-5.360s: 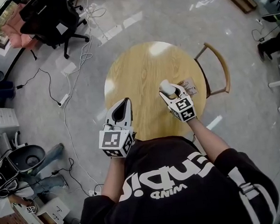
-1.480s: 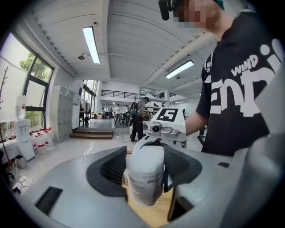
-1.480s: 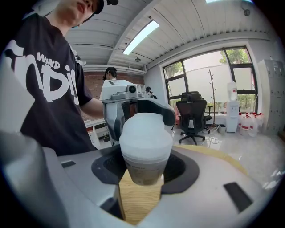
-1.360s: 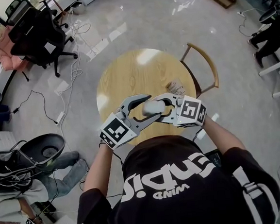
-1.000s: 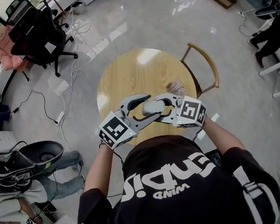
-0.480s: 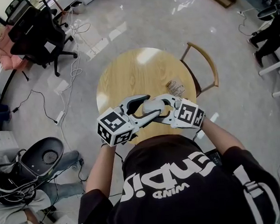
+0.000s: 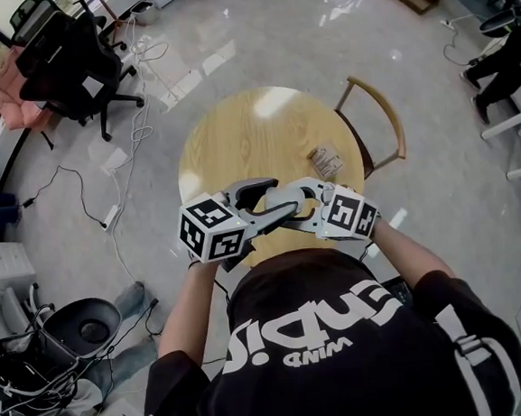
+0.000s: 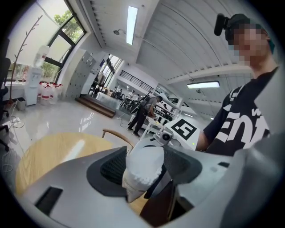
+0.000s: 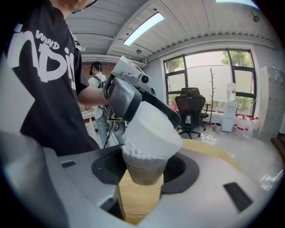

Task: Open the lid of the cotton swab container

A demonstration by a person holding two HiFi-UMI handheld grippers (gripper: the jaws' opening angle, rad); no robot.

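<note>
The left gripper [image 8: 143, 167] had rolled, clenching the tilted lid [image 9: 153, 129]; the right gripper [image 7: 289, 207] clamped the container [image 9: 141, 168] over the table's [image 7: 237, 141] near edge.

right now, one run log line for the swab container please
right gripper: shut on container | left gripper: shut on lid | lid: tilted, partly off, swab tips showing

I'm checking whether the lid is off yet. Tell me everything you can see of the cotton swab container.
The cotton swab container is a small round tub with a translucent, printed wall, held in the air over the wooden table. The right gripper is clamped on its body, and the left gripper grips its plain white lid. The lid is tilted up on one side, showing white swab tips packed below.
</note>
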